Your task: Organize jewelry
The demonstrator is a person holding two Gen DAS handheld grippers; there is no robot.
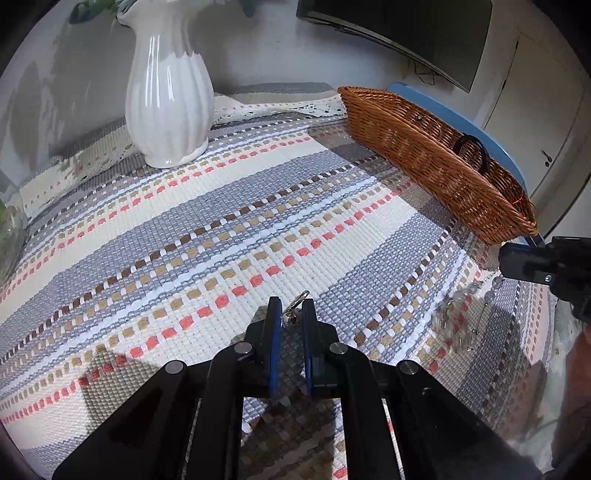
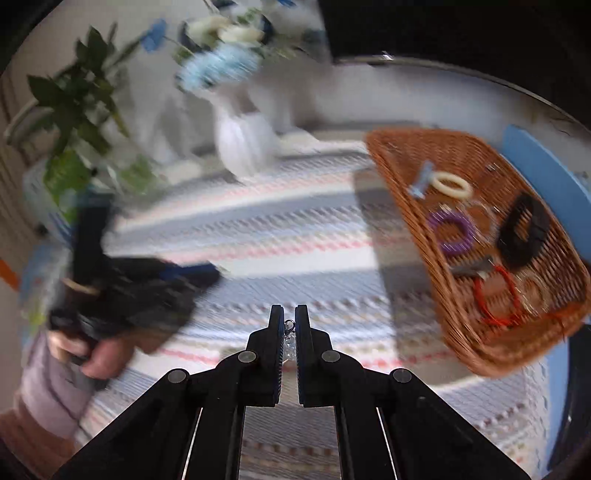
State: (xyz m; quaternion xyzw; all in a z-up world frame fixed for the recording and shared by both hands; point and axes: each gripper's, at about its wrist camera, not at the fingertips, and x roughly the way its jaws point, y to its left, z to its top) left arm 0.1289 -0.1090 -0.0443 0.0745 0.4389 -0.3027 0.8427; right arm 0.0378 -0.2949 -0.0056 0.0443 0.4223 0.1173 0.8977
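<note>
A woven cloth [image 1: 229, 206] striped in grey, cream, brown and coral covers the desk. At the far left stands a glossy white ribbed vase [image 1: 168, 92] against a pale wall [image 1: 85, 62]. A dark curved screen [image 1: 406, 33] hangs at the far right, beside a white cabinet door [image 1: 535, 122]. A blue chair back [image 2: 546, 184] shows at the desk's right edge. Green leaves [image 2: 74, 122] and blue flowers [image 2: 218, 62] appear blurred far left.

We see the left wrist view sharp and evenly daylit, with glare streaks on the white vase [image 1: 168, 92] and soft shadows on the striped cloth [image 1: 221, 229]. The right wrist view is smeared by motion blur; only its claw [image 2: 289, 317] stays crisp. Both bend and darken toward the fisheye edges.
</note>
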